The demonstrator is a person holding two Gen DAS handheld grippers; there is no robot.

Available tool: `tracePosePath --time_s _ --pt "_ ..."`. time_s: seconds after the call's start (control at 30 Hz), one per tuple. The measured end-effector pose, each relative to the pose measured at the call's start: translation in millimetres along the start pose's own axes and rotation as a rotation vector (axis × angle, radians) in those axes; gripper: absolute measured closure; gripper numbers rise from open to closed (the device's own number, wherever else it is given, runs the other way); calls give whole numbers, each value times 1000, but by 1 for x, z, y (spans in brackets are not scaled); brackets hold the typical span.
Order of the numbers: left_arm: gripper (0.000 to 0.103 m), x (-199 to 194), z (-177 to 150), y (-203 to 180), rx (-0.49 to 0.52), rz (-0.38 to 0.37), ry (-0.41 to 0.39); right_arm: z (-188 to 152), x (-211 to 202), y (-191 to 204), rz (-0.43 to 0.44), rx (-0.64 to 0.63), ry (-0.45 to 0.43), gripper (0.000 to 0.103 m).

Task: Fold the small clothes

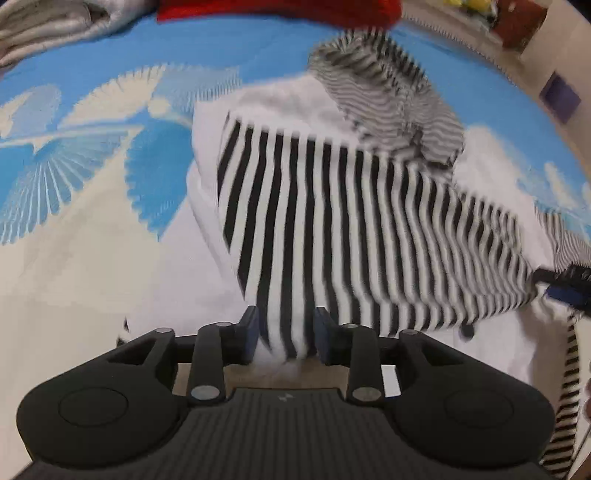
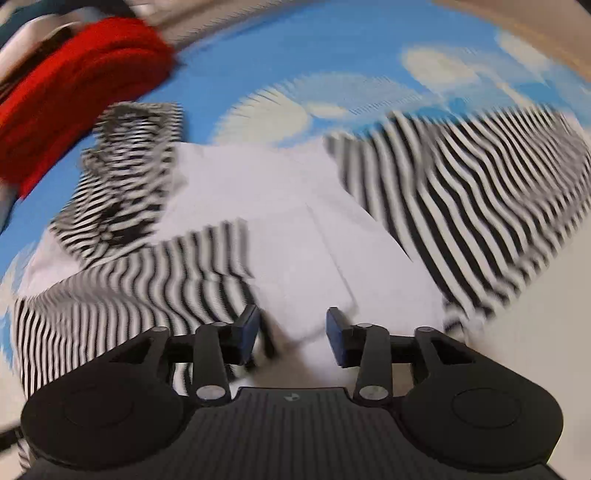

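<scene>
A small garment point(image 1: 332, 206) with black-and-white striped parts and white panels lies on a blue and white patterned bedsheet point(image 1: 92, 147). A striped hood or sleeve point(image 1: 388, 92) sits bunched at its far end. My left gripper point(image 1: 285, 338) has striped and white cloth between its blue pads, jaws partly apart. In the right wrist view the same garment point(image 2: 258, 206) spreads ahead, blurred. My right gripper point(image 2: 291, 334) stands over a white panel with its jaws apart; cloth lies between the pads. The right gripper's tip point(image 1: 565, 284) shows at the left view's right edge.
A red folded cloth point(image 2: 74, 85) lies at the far side of the bed, also in the left wrist view point(image 1: 277, 9). Grey-white bedding point(image 1: 48, 26) is bunched at the far left. A wooden floor and furniture point(image 1: 528, 26) lie beyond the bed's edge.
</scene>
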State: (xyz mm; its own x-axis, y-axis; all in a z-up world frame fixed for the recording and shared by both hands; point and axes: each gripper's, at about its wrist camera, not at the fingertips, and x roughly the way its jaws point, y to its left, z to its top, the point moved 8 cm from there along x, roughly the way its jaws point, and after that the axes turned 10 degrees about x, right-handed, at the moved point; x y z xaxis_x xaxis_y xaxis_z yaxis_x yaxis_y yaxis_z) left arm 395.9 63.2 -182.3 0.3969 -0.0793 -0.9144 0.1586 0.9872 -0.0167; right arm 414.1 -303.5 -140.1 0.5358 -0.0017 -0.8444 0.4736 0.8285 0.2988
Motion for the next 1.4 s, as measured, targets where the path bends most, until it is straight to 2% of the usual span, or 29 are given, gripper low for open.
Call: tracePosePath --time_s 0.03,0.13,0.2,0.23,0.37,0.43,0.57,0.67,0.73,0.9,1.07,1.17,1.23,1.4 --pt "67 8 -5 -2 8 23 32 -1 2 0 4 -4 29 54" --pt "66 2 -3 -9 32 47 12 -7 -5 -24 -14 101 57 54" --pt "66 -13 2 -14 19 29 -30 0 -22 -22 13 94 4 54" --pt "66 -21 5 -17 20 25 -56 7 -35 -19 37 72 -51 54" --pt "66 -54 13 -30 47 83 -195 22 -83 -15 98 14 -225 54" --pt "65 -71 13 -41 58 87 -266 23 -94 -18 103 -19 -254 54" --pt "56 -98 10 -62 73 94 -378 19 -108 -27 109 -50 -240 54" --pt "45 -108 7 -75 71 92 -428 17 -116 -40 121 -25 -234 53" --pt "42 -111 8 -82 78 98 -455 16 -120 -51 106 -18 -237 52" --pt "41 -119 17 -93 100 120 -500 30 -117 -90 50 46 -212 52" --pt "41 -112 32 -102 82 134 -519 49 -122 -108 63 76 -243 52" --pt "41 -107 38 -108 81 92 -510 61 -121 -123 57 73 -263 52" --pt "41 -102 40 -111 85 90 -498 70 -118 -140 31 92 -272 52" --pt "41 -88 42 -116 113 91 -472 95 -98 -200 -1 238 -255 52"
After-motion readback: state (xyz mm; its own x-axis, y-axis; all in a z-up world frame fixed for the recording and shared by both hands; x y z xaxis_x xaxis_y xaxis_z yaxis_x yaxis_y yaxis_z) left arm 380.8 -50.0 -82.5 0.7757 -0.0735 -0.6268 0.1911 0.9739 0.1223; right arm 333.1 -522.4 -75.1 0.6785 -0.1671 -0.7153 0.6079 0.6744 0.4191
